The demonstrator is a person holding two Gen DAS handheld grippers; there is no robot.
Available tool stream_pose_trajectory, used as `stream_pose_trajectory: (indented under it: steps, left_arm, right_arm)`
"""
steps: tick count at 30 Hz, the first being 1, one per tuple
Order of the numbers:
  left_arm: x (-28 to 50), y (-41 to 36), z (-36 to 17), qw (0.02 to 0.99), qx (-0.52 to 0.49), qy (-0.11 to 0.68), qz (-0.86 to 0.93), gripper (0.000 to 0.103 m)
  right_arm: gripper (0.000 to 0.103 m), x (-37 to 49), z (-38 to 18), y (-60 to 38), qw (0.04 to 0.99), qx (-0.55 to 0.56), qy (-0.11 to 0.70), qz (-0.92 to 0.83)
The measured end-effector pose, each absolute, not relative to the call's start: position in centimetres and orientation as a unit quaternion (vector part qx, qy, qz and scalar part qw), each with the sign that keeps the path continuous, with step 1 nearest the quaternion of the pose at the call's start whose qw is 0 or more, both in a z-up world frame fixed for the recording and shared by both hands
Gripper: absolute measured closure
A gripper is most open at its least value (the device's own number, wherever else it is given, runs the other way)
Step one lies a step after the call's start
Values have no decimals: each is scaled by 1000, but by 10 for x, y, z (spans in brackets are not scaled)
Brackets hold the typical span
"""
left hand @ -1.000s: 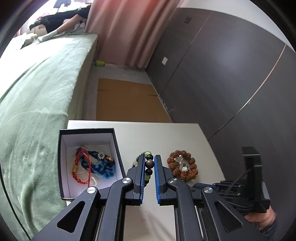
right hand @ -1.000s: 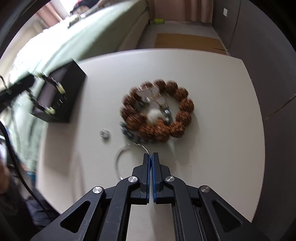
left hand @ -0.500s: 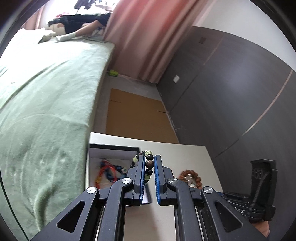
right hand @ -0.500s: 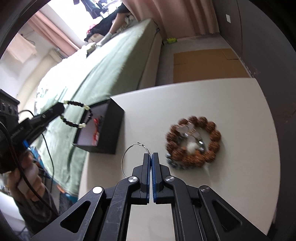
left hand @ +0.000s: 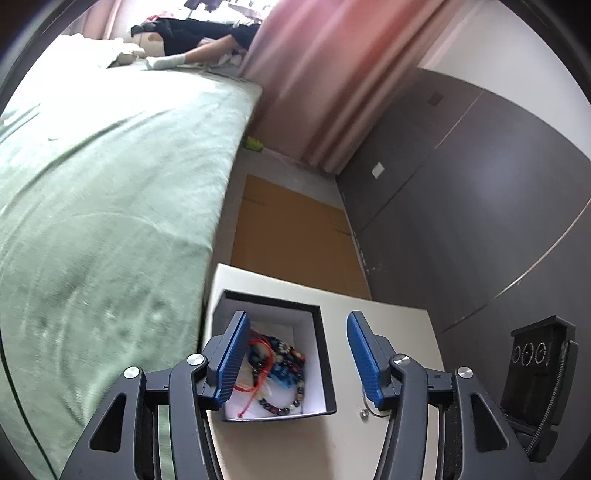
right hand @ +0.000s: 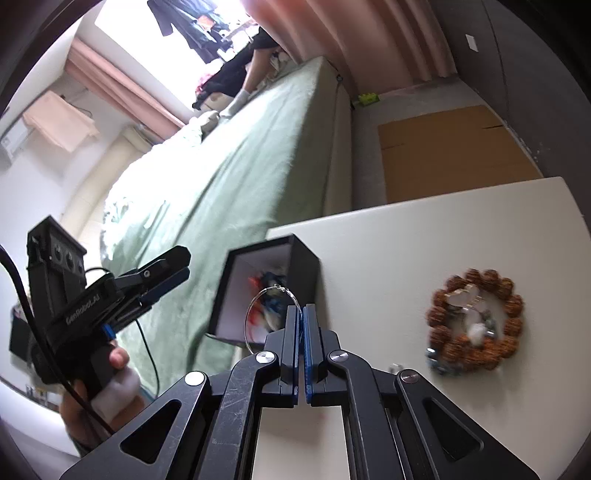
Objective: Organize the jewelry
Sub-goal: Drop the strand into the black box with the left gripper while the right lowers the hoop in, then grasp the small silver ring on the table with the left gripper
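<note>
a home bedroom: a bed under a green blanket (left hand: pixel 110 192), pink curtains (left hand: pixel 314 81), a dark wardrobe wall (left hand: pixel 461 206), clothes hanging at the window (right hand: pixel 199 29), a small white table (right hand: pixel 424 266).

A bedroom. A large bed with a green cover (left hand: pixel 103 192) fills the left of the left wrist view. Pink curtains (left hand: pixel 314 85) hang at top centre beside a dark grey panelled wall (left hand: pixel 461 192) on the right (a white switch plate sits on it). Flattened brown cardboard (left hand: pixel 291 240) lies on the grey floor. Bright daylight enters a window (right hand: pixel 122 22), upper left in the right wrist view.
</note>
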State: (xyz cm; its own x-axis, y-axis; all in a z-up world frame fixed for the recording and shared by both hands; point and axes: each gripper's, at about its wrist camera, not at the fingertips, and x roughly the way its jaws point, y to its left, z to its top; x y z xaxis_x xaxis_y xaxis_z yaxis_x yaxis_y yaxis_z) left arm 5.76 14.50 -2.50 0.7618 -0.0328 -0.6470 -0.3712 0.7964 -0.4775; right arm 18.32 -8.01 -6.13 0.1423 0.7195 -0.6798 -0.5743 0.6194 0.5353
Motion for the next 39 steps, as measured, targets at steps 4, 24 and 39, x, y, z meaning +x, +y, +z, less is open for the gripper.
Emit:
stream_pose_trajectory:
  steps: [4, 24, 39]
  left_arm:
    - [50, 159, -23, 884, -319, 323, 111, 47]
    - [51, 155, -20, 891, -303, 313, 128, 18]
    - [82, 86, -26, 907, -241, 335, 82, 17]
  right_arm:
    - [100, 182, -59, -66, 749, 85, 487, 440]
    - [27, 199, -58, -79, 780, 101, 495, 368]
    - [27, 214, -36, -141, 816, 115, 469, 319]
